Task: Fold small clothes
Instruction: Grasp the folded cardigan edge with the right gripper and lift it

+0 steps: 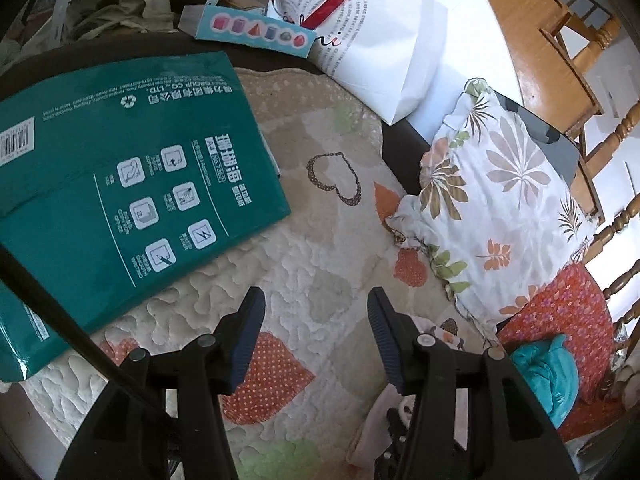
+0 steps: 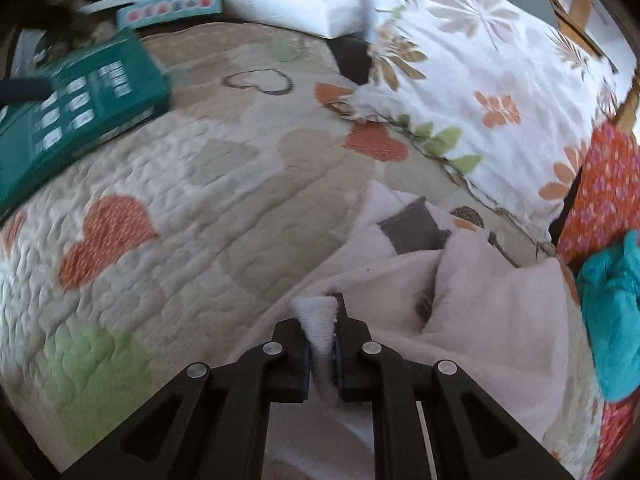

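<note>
Pale pink fleece garment (image 2: 472, 304) is lying on the cream quilted heart-print cover (image 2: 192, 184), its edge pinched between the pressed-together jaws of the right gripper (image 2: 322, 344), a grip only the right wrist view is showing. Left gripper (image 1: 316, 320) is hovering with jaws spread and empty beside one green paper ream (image 1: 120, 184), one floral pillow (image 1: 492, 200) and one teal cloth (image 1: 548, 372).

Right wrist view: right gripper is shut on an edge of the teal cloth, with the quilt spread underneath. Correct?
Not quite. The right gripper is shut on a bunched edge of the pale pink garment, not the teal cloth, which lies apart at the right edge of the right wrist view. The quilt is spread underneath, as you said.
</note>
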### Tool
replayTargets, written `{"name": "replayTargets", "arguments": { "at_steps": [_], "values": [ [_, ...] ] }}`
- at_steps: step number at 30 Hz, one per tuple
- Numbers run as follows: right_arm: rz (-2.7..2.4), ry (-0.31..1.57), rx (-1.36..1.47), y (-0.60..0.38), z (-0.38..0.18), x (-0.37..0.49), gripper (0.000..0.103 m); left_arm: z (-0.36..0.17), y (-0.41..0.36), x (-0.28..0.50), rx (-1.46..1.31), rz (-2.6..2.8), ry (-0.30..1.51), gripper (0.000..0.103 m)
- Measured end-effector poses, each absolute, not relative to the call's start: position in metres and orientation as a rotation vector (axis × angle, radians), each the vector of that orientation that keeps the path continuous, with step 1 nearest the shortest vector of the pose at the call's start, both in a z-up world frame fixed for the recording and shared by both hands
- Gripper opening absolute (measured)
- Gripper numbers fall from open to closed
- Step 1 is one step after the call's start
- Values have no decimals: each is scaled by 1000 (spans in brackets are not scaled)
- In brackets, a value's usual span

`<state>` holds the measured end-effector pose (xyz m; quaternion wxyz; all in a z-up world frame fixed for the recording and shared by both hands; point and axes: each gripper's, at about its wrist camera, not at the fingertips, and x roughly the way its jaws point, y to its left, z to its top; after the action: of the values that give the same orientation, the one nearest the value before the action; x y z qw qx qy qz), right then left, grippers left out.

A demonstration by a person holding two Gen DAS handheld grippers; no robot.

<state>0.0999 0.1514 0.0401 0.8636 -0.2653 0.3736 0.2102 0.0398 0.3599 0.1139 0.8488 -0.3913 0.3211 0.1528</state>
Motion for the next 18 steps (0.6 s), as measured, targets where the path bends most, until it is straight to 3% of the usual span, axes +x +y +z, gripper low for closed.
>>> {"name": "replayTargets", "arguments": {
  "at_steps": [1,7,14,18],
  "values": [
    [454,788,-556,150,40,97,10,113,360,40,-826,322,680,52],
    [643,878,-469,125,58,73,40,110,354,42,-819,316,694,52],
    [547,865,-251,77,124,128,42,108,346,50,-811,314,708,56],
    [437,1022,-167,75,103,204,48,107,334,60,-790,296,731,56]
  ]
}}
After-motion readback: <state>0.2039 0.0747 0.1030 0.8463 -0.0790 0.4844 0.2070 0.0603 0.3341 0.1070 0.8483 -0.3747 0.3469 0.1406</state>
